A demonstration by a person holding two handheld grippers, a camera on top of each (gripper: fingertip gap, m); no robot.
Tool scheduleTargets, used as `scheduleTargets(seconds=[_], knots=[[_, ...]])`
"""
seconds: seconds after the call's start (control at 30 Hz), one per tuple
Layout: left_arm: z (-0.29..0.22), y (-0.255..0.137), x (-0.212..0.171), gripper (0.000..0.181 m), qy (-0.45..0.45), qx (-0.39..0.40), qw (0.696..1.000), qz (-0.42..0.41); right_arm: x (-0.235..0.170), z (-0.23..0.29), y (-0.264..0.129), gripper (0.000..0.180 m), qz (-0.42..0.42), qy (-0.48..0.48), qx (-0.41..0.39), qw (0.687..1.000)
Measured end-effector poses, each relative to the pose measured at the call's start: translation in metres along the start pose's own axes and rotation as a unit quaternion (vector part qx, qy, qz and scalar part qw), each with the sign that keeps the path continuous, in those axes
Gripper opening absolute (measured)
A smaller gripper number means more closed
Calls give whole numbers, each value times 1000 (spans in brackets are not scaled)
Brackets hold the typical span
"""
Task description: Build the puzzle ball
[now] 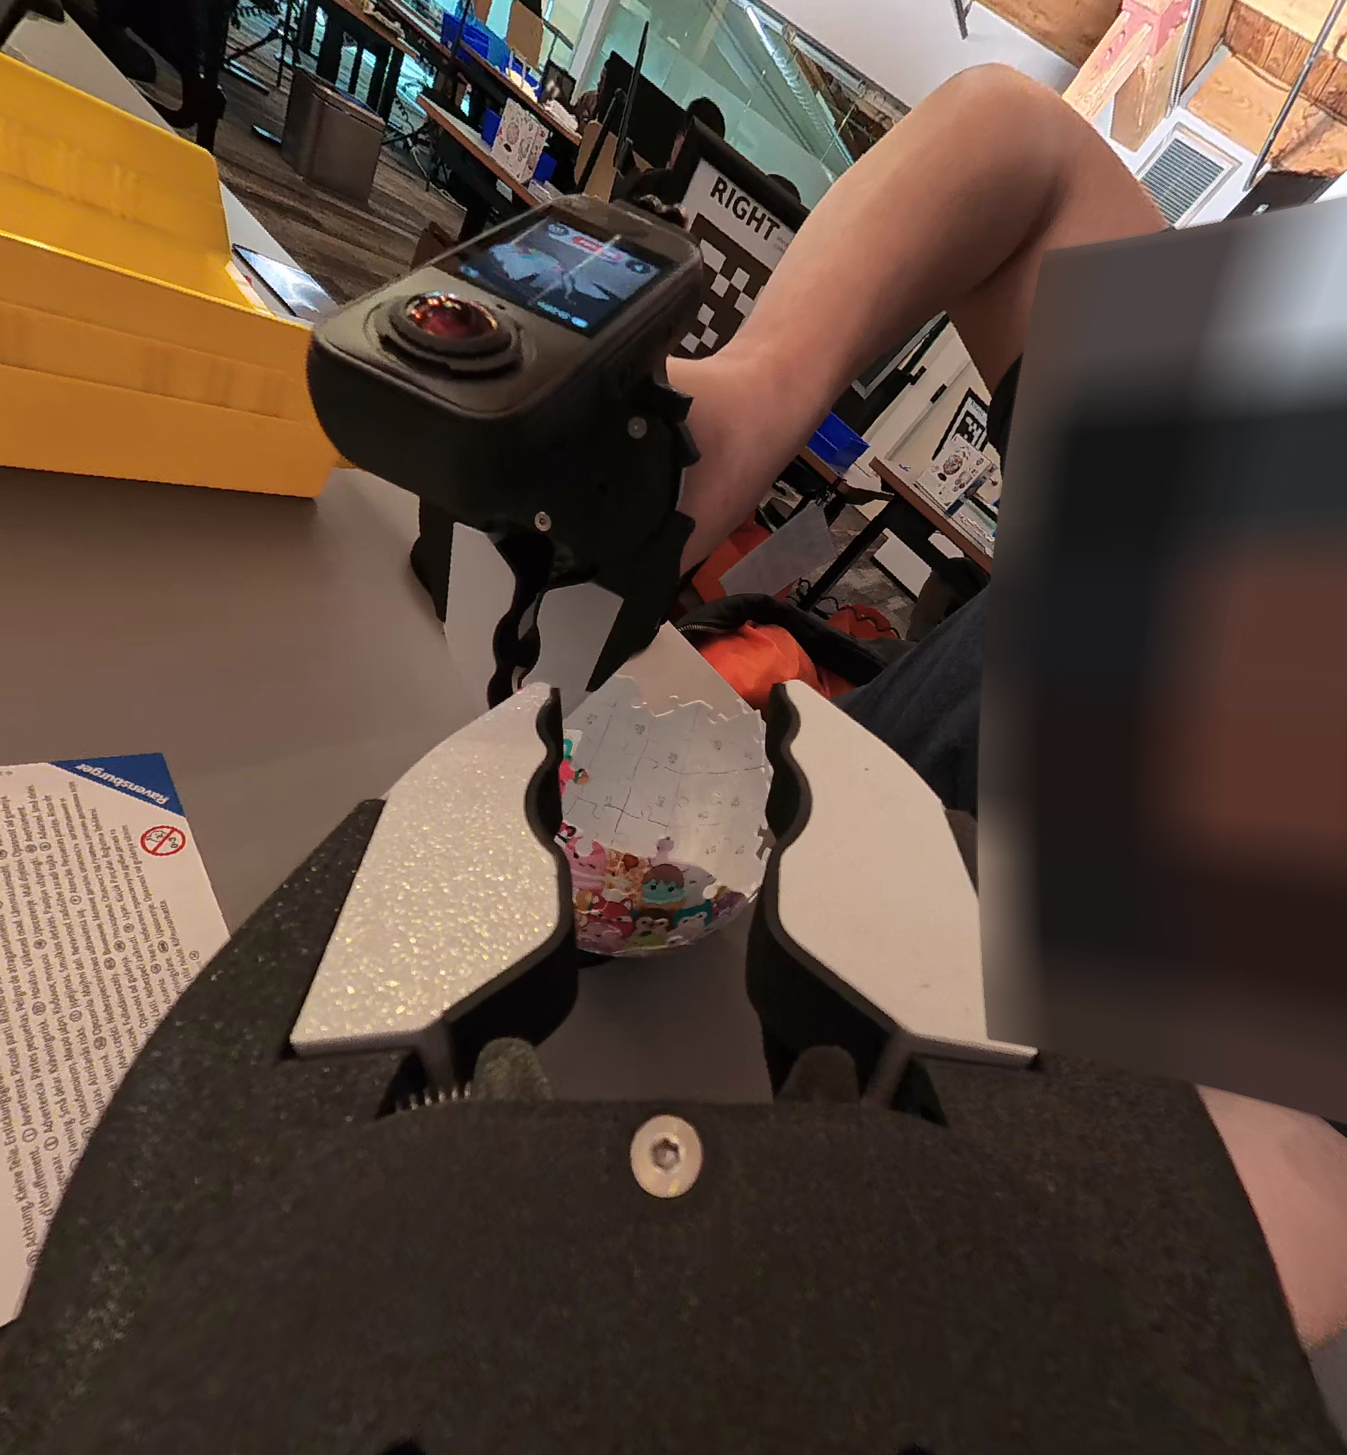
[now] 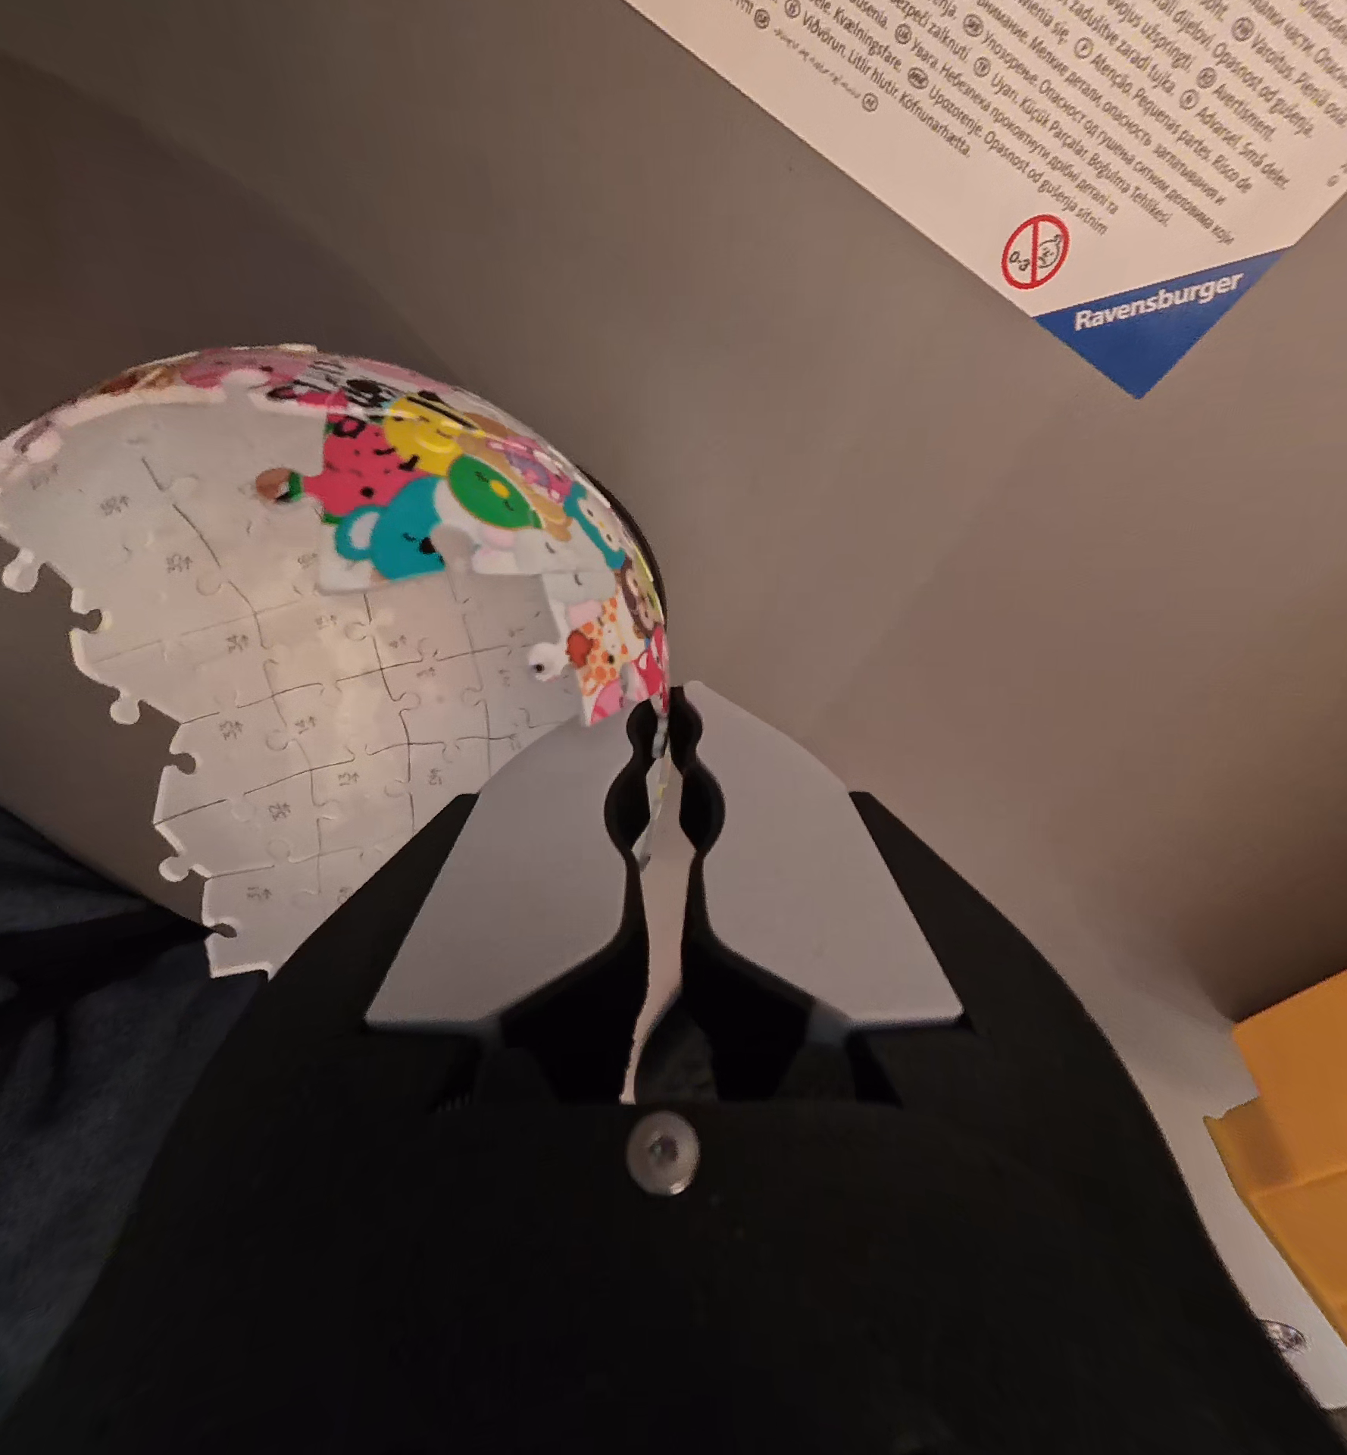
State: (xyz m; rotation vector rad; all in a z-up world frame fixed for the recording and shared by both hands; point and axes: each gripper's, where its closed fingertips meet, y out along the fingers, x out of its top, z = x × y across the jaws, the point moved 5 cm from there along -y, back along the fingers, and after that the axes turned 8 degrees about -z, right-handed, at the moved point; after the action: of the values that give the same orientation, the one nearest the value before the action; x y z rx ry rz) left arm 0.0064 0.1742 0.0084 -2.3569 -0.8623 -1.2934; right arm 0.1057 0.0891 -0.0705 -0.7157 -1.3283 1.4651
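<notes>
Between the left gripper's [image 1: 662, 775] spread jaws sits the half-built puzzle ball [image 1: 658, 827], its rim pinched by the right gripper [image 2: 666, 720].

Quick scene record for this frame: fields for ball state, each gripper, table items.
ball state: partial puzzle ball, an open shell with the white numbered inside showing and a jagged unfinished edge
right gripper: shut on the shell's rim
left gripper: jaws either side of the ball, contact unclear
surface: grey table
table items: printed leaflet and yellow bin
loose pieces: none visible
</notes>
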Motion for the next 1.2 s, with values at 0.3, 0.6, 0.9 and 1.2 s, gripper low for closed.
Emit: scheduleTargets(seconds=[0.3,0.6,0.9,1.2], knots=[[0,1,0,49,0,0,1000,1,0,1,1,15,4,-36,9,999],[0,0,-1,49,-1,-1,1000,2,9,-1,4,24,-43,-79,42,995],[1,1,-1,49,-3,-2,1000,3,9,-2,9,17,-49,-95,42,993],[0,1,-1,49,-3,-1,1000,3,8,0,10,16,-60,-86,23,994]])
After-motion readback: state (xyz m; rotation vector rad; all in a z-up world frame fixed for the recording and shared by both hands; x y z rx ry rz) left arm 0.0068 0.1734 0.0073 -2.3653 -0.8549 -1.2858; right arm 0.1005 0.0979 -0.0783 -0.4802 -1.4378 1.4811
